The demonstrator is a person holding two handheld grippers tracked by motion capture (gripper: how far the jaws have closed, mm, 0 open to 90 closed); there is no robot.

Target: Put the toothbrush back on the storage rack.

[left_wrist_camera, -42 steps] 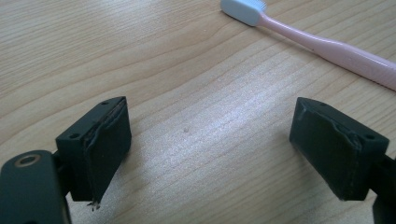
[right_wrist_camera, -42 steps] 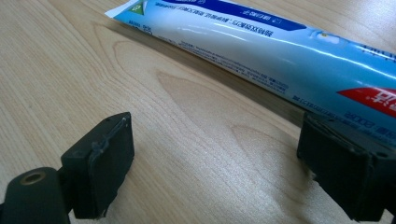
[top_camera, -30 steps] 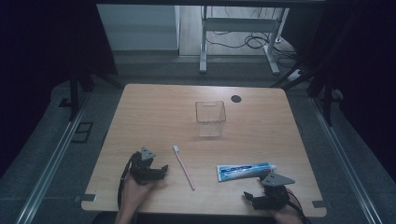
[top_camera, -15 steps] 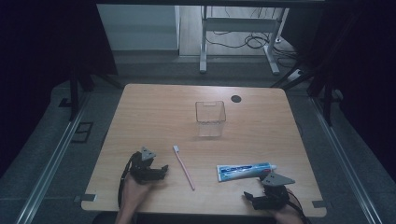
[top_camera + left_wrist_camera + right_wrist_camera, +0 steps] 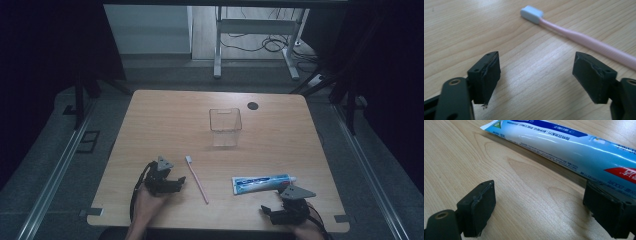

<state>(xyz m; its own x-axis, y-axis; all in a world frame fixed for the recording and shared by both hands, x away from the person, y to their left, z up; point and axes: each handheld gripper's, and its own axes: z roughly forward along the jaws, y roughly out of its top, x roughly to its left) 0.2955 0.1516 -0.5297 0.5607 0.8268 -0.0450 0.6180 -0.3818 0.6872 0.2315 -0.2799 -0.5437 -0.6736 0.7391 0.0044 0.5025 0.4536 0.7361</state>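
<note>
Room: I am looking into a dim space; a grey floor is surrounding the bench point(image 5: 165, 115), with a metal frame and loose cables lying beyond its far edge.
Bench: I am seeing pale wood grain, with a small dark round spot point(image 5: 253, 105) sitting near the far right corner.
Clear container point(image 5: 225, 126): it is standing upright at mid-bench, well apart from both hands.
Toothbrush point(image 5: 197, 179): the pink handle is lying flat and slanting, white head pointing to the far side; in the left gripper view it is running just beyond the jaw tips.
Toothpaste tube point(image 5: 263, 183): the blue and white tube is lying flat, right of the toothbrush, cap end pointing right.
Left gripper point(image 5: 176, 183): I am holding it low over the bench just left of the toothbrush; its jaws have just been closing a little, yet they are standing wide apart with bare wood between them, touching nothing.
Right gripper point(image 5: 266, 212): I am resting it near the front edge, just in front of the toothpaste tube; the jaws are standing open over bare wood, and the tube is lying across just past the right jaw, whether touching it I cannot tell.
</note>
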